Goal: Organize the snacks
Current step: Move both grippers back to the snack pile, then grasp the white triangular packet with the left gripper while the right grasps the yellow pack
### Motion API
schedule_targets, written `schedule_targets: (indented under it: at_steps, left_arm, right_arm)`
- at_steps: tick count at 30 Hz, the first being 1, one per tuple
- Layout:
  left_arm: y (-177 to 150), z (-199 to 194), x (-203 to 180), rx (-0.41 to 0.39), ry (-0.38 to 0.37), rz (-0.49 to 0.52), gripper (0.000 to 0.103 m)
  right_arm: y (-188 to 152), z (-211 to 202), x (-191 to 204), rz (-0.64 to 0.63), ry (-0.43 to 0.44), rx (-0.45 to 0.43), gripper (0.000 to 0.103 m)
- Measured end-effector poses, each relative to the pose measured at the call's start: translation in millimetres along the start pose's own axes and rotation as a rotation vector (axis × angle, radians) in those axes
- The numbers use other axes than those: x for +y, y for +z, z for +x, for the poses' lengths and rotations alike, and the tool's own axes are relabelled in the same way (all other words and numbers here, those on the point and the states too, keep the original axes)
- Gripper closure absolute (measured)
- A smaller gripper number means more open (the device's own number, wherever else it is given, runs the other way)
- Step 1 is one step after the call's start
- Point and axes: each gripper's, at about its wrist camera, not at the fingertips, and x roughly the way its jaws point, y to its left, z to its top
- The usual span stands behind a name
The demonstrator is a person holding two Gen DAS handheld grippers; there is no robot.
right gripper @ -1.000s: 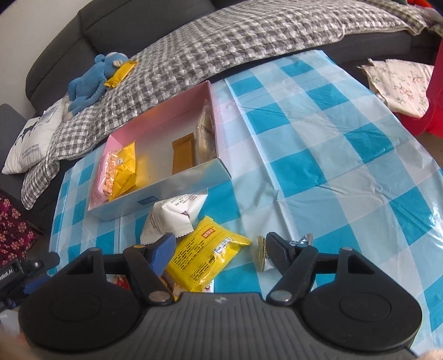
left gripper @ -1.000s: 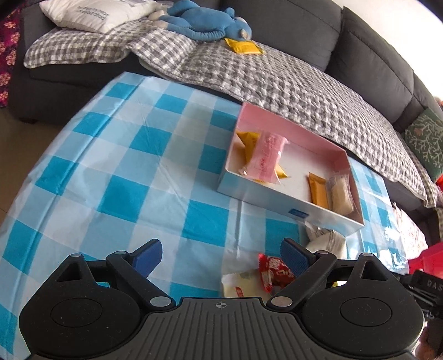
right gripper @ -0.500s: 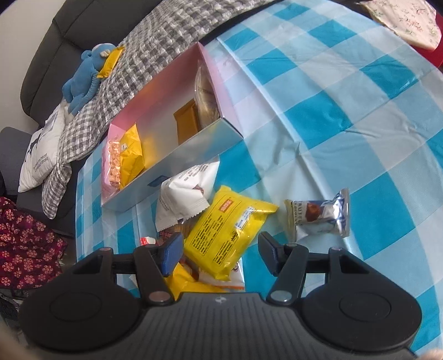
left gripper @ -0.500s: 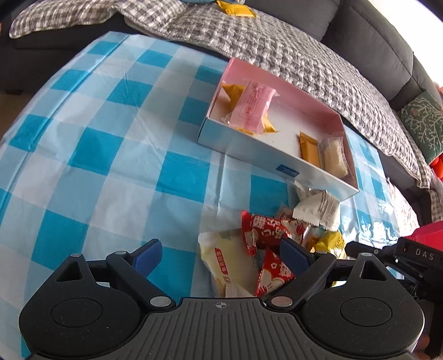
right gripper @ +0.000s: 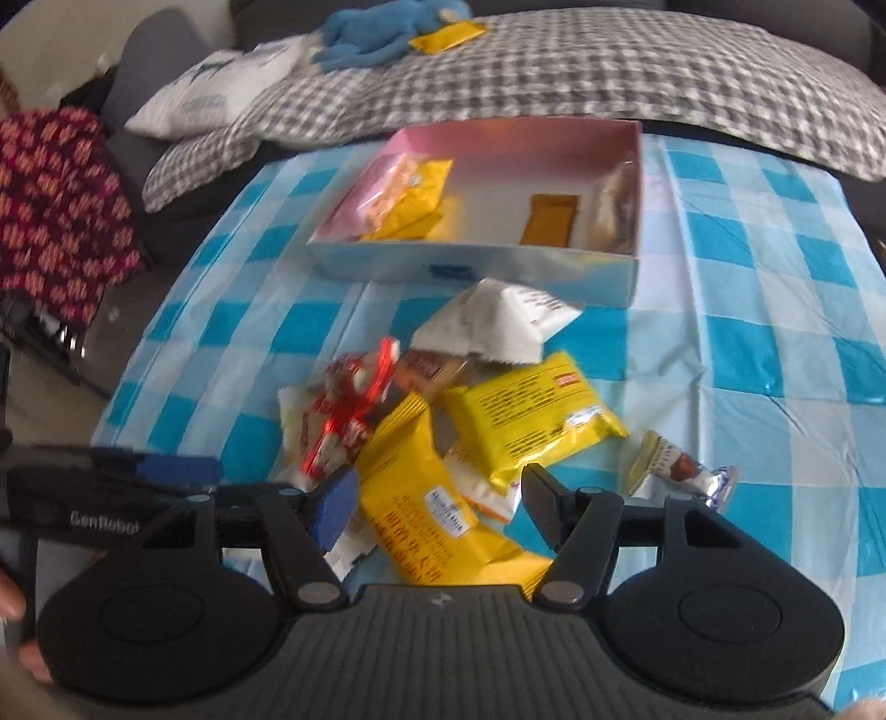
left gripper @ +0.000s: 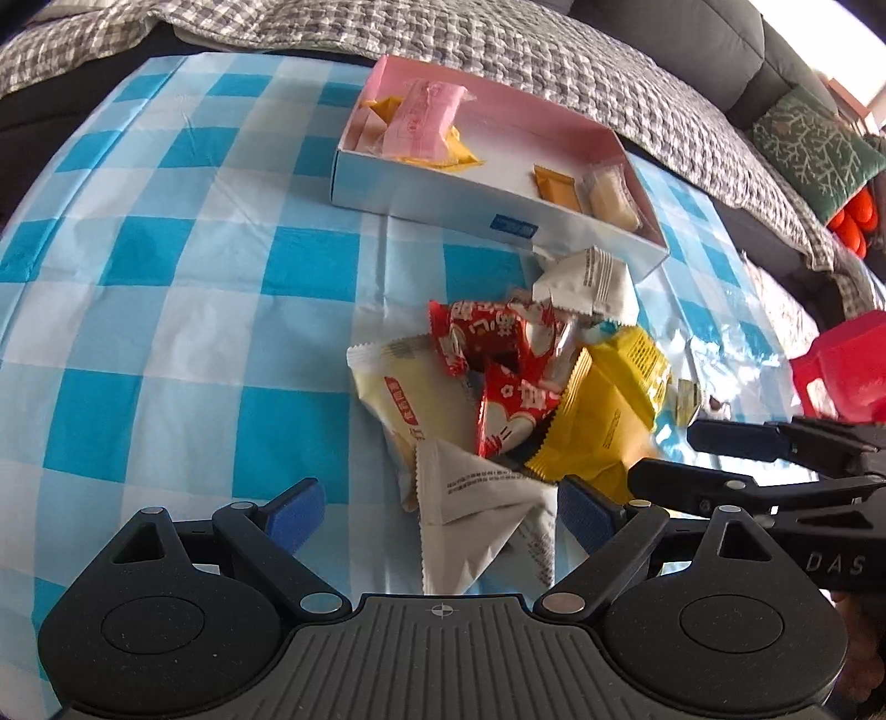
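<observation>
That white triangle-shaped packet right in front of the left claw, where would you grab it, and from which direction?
I'd probably pinch the white triangular packet across its puffed middle, coming down from above with the left gripper, whose open fingers already straddle it. Its pointed corners look thin and slippery, and its far edge tucks against the red packet and yellow packet, so a side approach looks blocked.

Dark grey sofa [left gripper: 692,22], checked throw [right gripper: 554,72], daylight
</observation>
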Motion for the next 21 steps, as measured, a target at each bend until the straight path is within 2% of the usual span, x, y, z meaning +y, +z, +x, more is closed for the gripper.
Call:
schedule_targets:
  at_steps: [3,7,9,13,17,21]
  left_arm:
    - [-7,3,0,0.008,0.006,0.002,0.012]
    - [-5,2,2,0.014,0.002,-0.017,0.012]
    - [-3,0,3,0.011,-0.006,-0.024,0.012]
    - [5,-14,15,-0.05,-0.032,-0.083,0.011]
    - [3,-6,11,-0.002,-0.08,-0.069,0.011]
    - [2,-9,3,-0.014,-0.111,-0.034,0.011]
  right_arm:
    - [-4,2,11,-0.109,-0.051,0.01,0.041]
    - [-2,3,6,-0.106,-0.05,0.008,0.043]
    - [-4,2,10,-0.129,-0.045,0.005,0.048]
    - [-8,7,15,-0.172,-0.058,0.032,0.051]
    - [-7,18,18,-0.192,-0.084,0.064,0.06]
    - [-5,16,11,-0.152,-0.061,0.062,0.071]
